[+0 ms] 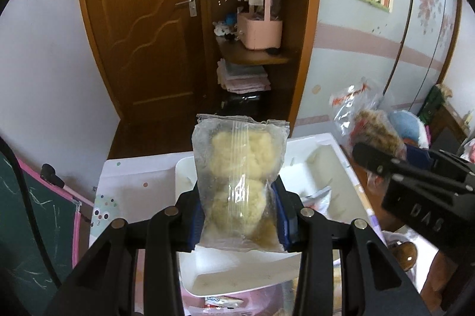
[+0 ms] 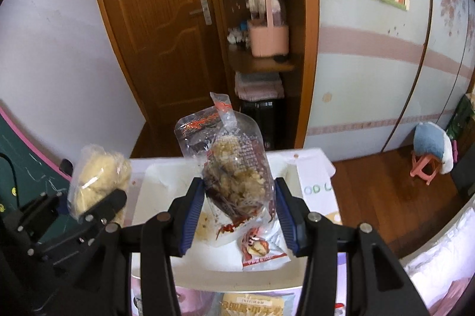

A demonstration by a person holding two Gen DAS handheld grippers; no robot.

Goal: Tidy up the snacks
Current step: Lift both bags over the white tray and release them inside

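Observation:
My left gripper (image 1: 237,209) is shut on a clear bag of pale yellow puffed snacks (image 1: 240,167) and holds it upright above the white tray (image 1: 329,144). My right gripper (image 2: 239,206) is shut on a clear bag with red print and brownish snacks (image 2: 234,173), also held above the white tray (image 2: 154,170). In the right wrist view the left gripper (image 2: 98,212) and its pale snack bag (image 2: 95,179) show at the left. In the left wrist view the right gripper (image 1: 415,182) and its bag (image 1: 371,123) show at the right. A small red-printed snack packet (image 2: 261,250) lies in the tray.
The tray sits on a small white table (image 2: 317,185) with dots and letters. A snack packet (image 2: 252,304) lies in a pink container below. A green chalkboard (image 1: 26,227) stands left. A wooden door (image 1: 142,19), shelves (image 1: 255,55) and a pink stool (image 2: 424,167) lie beyond.

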